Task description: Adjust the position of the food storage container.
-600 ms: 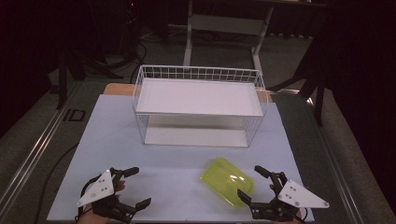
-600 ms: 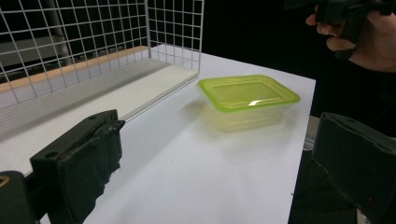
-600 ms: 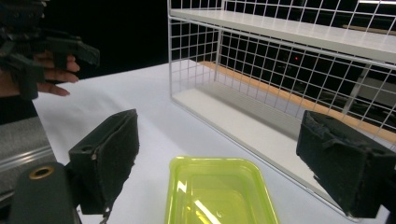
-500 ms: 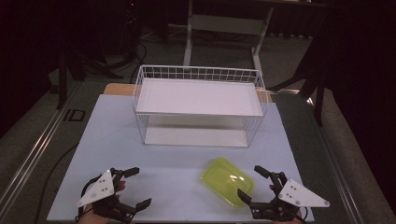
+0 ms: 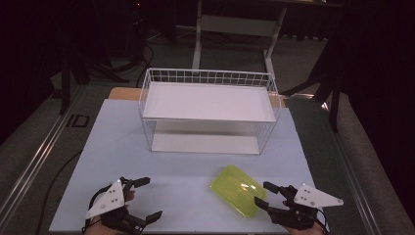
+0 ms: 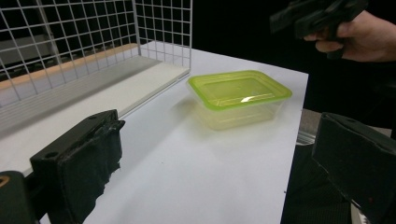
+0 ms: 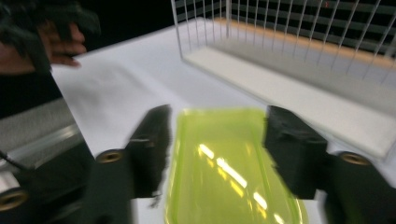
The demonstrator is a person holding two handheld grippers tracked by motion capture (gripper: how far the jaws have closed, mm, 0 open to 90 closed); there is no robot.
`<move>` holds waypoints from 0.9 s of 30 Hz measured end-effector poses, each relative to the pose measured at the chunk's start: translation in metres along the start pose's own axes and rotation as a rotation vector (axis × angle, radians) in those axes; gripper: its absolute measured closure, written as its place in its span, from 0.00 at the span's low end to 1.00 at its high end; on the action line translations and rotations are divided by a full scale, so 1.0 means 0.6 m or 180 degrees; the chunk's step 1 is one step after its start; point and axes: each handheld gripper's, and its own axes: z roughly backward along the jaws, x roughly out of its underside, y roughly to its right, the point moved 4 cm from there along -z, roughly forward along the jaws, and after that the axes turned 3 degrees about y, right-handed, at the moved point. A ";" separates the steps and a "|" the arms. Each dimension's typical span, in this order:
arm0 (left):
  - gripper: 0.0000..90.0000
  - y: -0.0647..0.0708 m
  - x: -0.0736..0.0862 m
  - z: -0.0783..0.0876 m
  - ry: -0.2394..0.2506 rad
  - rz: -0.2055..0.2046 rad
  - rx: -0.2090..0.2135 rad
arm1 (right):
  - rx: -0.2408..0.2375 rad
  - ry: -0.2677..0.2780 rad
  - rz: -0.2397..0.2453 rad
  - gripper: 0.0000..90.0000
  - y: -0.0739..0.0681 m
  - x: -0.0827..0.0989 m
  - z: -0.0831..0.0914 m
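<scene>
Lidded box sits on the white table sheet at about 5 o'clock from the wire basket, well apart from it: clear thin plastic tub, glossy yellow-green lid, rounded rectangle, looks empty, so probably light, a bit flexy and slippery. Right gripper has jaws spread wide just beside the box's near end; left gripper at 7 o'clock is also spread, holding nothing. I'd pinch across the short sides under the lid rim, gently, since the walls may buckle.

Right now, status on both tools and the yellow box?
Left tool open, idle. Right tool open, jaws straddling lidded yellow box, not gripping. Wire rack behind, path clear.
</scene>
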 end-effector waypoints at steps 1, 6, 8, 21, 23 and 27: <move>0.03 0.001 0.001 -0.001 -0.0022 -0.0011 0.0002 | 0.0040 -0.0117 0.0020 0.61 0.008 0.012 0.004; 0.03 0.002 0.002 -0.004 -0.0038 -0.0003 0.0025 | 0.0118 -0.0350 0.0057 0.74 0.018 0.032 0.010; 0.03 0.004 0.001 -0.006 -0.0039 -0.0013 0.0045 | 0.0099 -0.0528 0.0064 0.86 0.024 0.047 0.013; 0.03 0.007 0.001 -0.012 -0.0071 -0.0036 0.0086 | 0.0131 -0.1062 -0.0049 1.00 0.055 0.104 0.010; 0.03 0.007 0.001 -0.012 -0.0075 -0.0037 0.0085 | 0.0150 -0.1175 -0.0077 1.00 0.060 0.112 0.005; 0.03 0.007 0.001 -0.013 -0.0078 -0.0033 0.0081 | 0.0119 -0.1335 -0.0181 1.00 0.067 0.126 -0.011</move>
